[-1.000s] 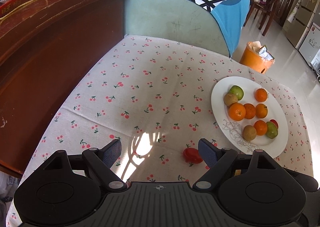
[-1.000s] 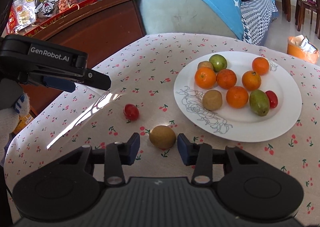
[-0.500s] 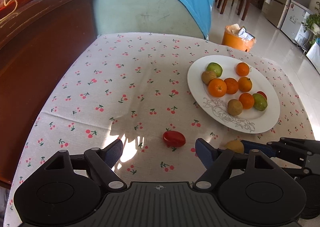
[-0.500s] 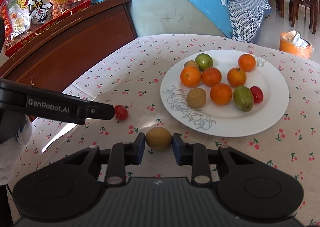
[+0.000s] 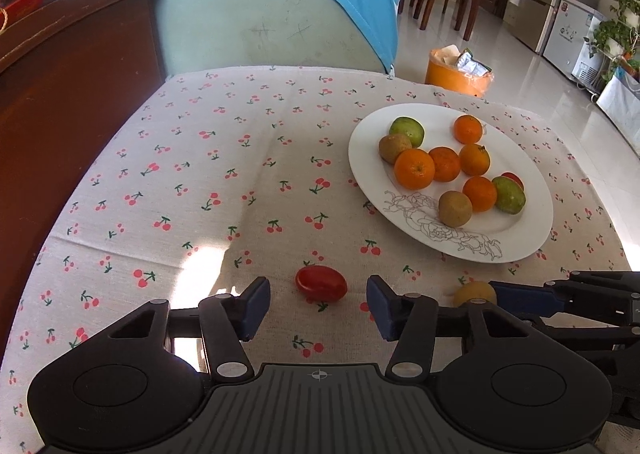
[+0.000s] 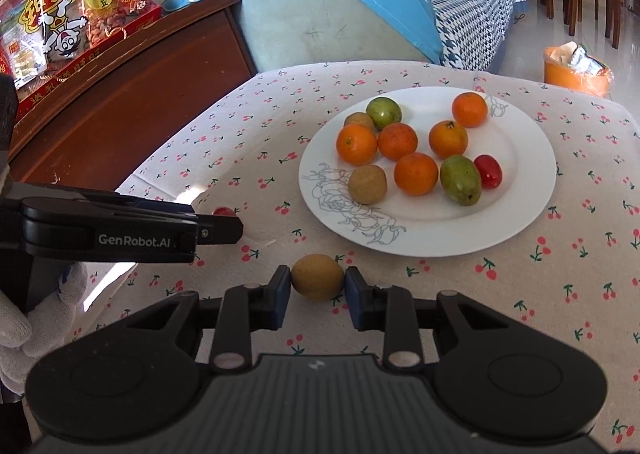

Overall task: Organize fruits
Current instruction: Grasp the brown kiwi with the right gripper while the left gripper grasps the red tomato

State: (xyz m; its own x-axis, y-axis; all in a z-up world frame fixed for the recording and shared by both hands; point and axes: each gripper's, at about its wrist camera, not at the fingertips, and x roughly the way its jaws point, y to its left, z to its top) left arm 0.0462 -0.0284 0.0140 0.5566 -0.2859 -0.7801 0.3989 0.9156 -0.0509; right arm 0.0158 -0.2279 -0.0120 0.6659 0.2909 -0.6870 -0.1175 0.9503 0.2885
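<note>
A white plate (image 5: 532,222) (image 6: 528,214) on the cherry-print cloth holds several oranges, kiwis, green fruits and a small red tomato (image 6: 488,171). My left gripper (image 5: 318,300) is open, its jaws on either side of a loose red tomato (image 5: 321,283) on the cloth. My right gripper (image 6: 317,290) is shut on a brown kiwi (image 6: 317,277), which rests on the cloth in front of the plate. That kiwi also shows in the left wrist view (image 5: 474,293), with the right gripper's fingers (image 5: 560,294) around it. The left gripper's finger (image 6: 160,228) hides most of the loose tomato (image 6: 224,211).
A dark wooden cabinet (image 6: 132,102) with a red snack bag (image 6: 60,30) stands left of the table. A sofa with a blue cloth (image 5: 280,14) is behind. An orange bin (image 5: 458,74) stands on the floor beyond the far edge.
My left gripper has moved forward and right, so the red tomato now lies between its open jaws. My right gripper has closed on the kiwi.
</note>
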